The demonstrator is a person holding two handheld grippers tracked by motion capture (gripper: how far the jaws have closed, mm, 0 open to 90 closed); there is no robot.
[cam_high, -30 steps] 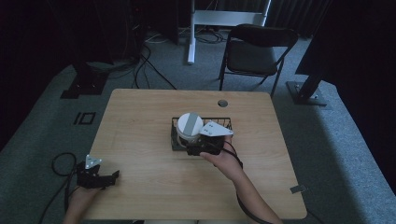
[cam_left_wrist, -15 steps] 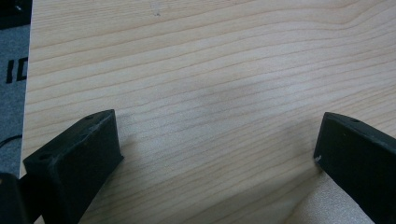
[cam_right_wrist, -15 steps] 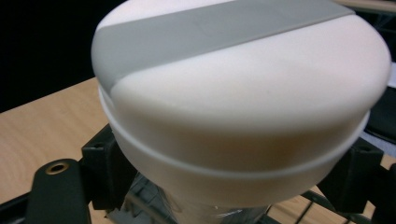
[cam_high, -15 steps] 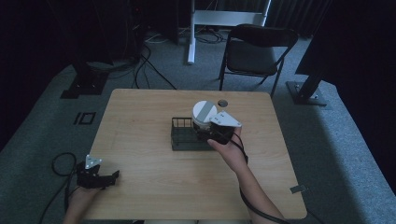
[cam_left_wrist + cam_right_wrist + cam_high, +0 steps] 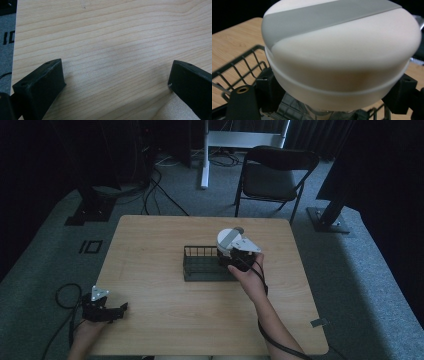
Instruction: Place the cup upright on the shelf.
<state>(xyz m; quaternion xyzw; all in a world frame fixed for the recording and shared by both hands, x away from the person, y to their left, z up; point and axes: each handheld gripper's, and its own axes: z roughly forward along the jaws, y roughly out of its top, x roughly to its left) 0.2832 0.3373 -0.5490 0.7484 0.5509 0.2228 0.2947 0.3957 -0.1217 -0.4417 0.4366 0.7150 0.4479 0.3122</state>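
My right gripper [image 5: 231, 255] has a white jar [image 5: 227, 240] clamped between its jaws. In the right gripper view the jar [image 5: 342, 50] is huge: a white rounded lid with a grey stripe across the top, and what looks like clear glass under it at the bottom of the frame. The black jaws sit on either side of it, just under the lid's rim, so that one is closed on the jar.

From the high view the jar is lifted, tilted a bit, and sits over the right end of the black wire basket [image 5: 202, 265]. The basket stands around the middle of the table [image 5: 150, 245], a little toward the far edge and the right side. In the right gripper view I can see the basket's wire rim [image 5: 239, 65] right under and left of the jar. I can't tell if the jar's bottom touches the wires or hangs just above them.

My left gripper [image 5: 117, 310] is down at the near left corner of the table, well apart from all that. Its jaws are spread wide with nothing between them, and in the left gripper view it's just bare wood grain [image 5: 112, 45] under them, with the table's left edge and grey carpet showing off to the side.
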